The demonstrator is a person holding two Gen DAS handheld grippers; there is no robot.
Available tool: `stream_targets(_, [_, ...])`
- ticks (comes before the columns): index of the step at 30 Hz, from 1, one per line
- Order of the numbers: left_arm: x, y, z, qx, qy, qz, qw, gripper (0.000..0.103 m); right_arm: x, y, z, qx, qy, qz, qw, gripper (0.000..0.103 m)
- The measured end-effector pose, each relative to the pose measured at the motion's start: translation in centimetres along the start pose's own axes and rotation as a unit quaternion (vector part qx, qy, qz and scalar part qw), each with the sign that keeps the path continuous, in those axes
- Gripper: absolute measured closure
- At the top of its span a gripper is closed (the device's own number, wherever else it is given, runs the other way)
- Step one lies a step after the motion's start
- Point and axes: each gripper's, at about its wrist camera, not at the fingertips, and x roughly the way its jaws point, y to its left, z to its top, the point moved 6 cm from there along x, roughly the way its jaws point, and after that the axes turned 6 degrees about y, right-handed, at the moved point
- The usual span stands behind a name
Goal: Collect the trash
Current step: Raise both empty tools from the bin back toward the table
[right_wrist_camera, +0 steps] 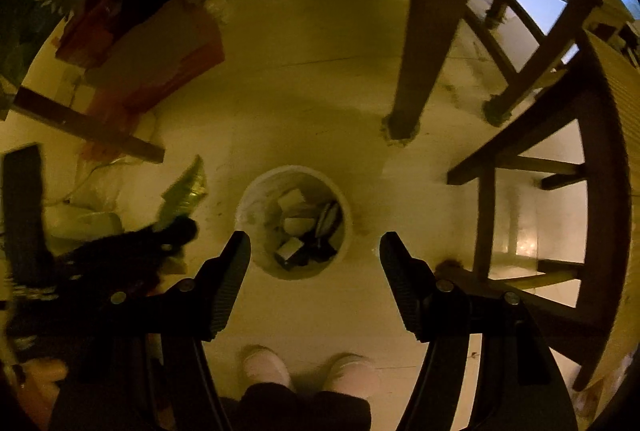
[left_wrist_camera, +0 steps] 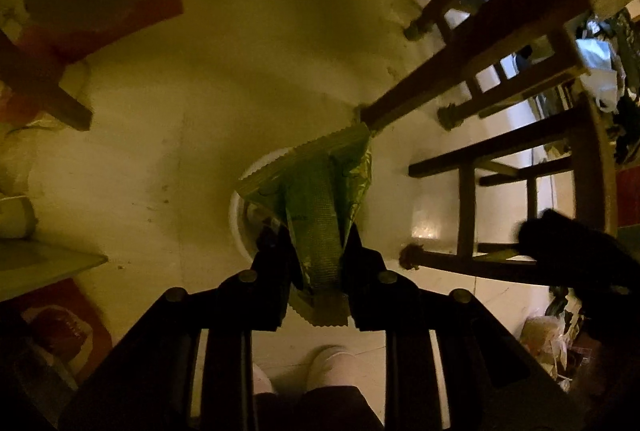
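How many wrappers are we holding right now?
1: a green wrapper pinched in the left claw, above the white bin. The right claw is open and empty.

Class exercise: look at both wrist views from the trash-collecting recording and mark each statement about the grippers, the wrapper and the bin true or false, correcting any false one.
1. The left hand-held gripper is shut on a green snack wrapper. True.
2. The right hand-held gripper holds a crumpled paper cup. False: its fingers stand wide apart with nothing between them.
3. The white trash bin on the floor already holds several pieces of trash. True.
4. The bin lies tipped on its side. False: it stands upright, its open mouth facing up.
5. In the left wrist view the wrapper hangs over the bin's rim. True.
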Motion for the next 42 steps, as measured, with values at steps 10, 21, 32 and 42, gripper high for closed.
stream_targets(10, [5.2,0.4,0.3,-0.009,0.046,-0.012,0.9988,0.054,0.7,-1.6,-0.2,0.017,-0.008,0.003,1.0,0.039])
stream_targets(21, [-3.5,0.1,0.2,0.006,0.011,0.015,0.9998,0.054,-4.6,0.4,0.5,0.001,-0.019,0.006,1.0,0.039])
stream_targets(32, [-26.6,-3.4,0.8,0.038,-0.111,0.042,0.9922,0.054,-21.8,6.0,2.9,-0.025,-0.104,0.009,0.994,0.039])
stream_targets(42, [-48.4,-8.1,-0.2,0.069,-0.244,0.036,0.9667,0.054,-40.2,10.6,2.7,-0.036,-0.204,0.006,0.978,0.039])
